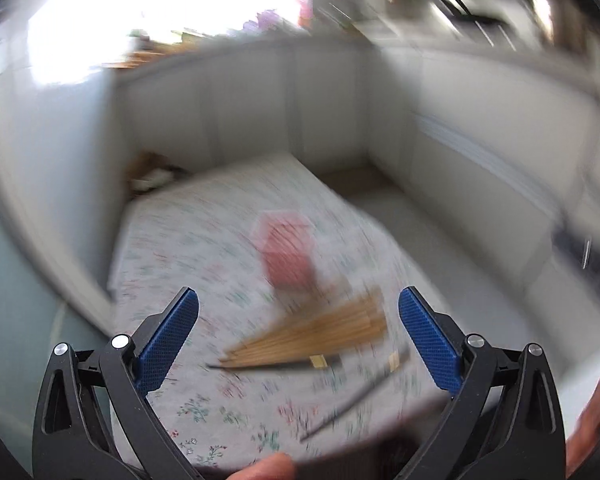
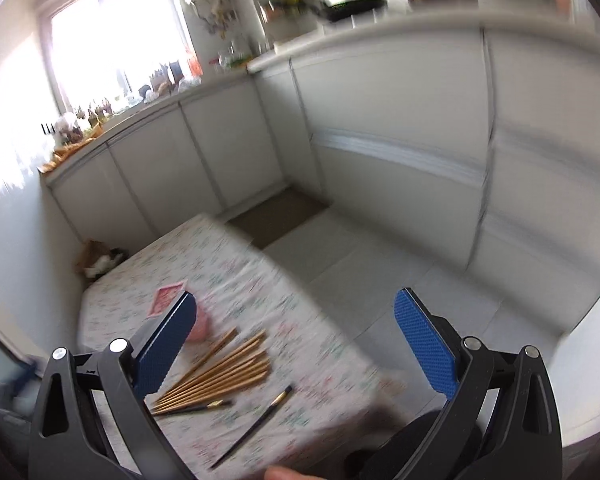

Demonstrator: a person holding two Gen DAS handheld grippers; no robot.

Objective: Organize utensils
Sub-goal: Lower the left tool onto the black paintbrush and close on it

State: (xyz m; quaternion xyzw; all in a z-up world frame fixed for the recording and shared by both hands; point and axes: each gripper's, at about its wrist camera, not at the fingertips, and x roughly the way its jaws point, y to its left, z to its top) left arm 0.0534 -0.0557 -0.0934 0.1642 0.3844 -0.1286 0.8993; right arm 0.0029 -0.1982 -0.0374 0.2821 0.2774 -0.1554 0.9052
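We hold both grippers above a small table [image 2: 260, 280] covered in a floral cloth, and neither grips anything. Our left gripper [image 1: 298, 336] has its blue-padded fingers [image 1: 168, 344] spread wide, and our right gripper [image 2: 296, 344] is spread just as wide.

The wooden chopsticks [image 2: 224, 372] lie fanned out on the cloth, tips gathered toward us, with two dark chopsticks [image 2: 256, 426] just beside them, one touching the fan's near edge and one lying apart at an angle. The right wrist view shows these crisply; in the left wrist view the same fan [image 1: 312, 336] is smeared by blur, and the dark pair is only a streak.

A pink holder [image 1: 288, 256] stands on the cloth just beyond the fan. The left view shows its whole blurred body, while in the right view our left finger hides most of it.

White cabinets [image 2: 380, 120] surround the table.
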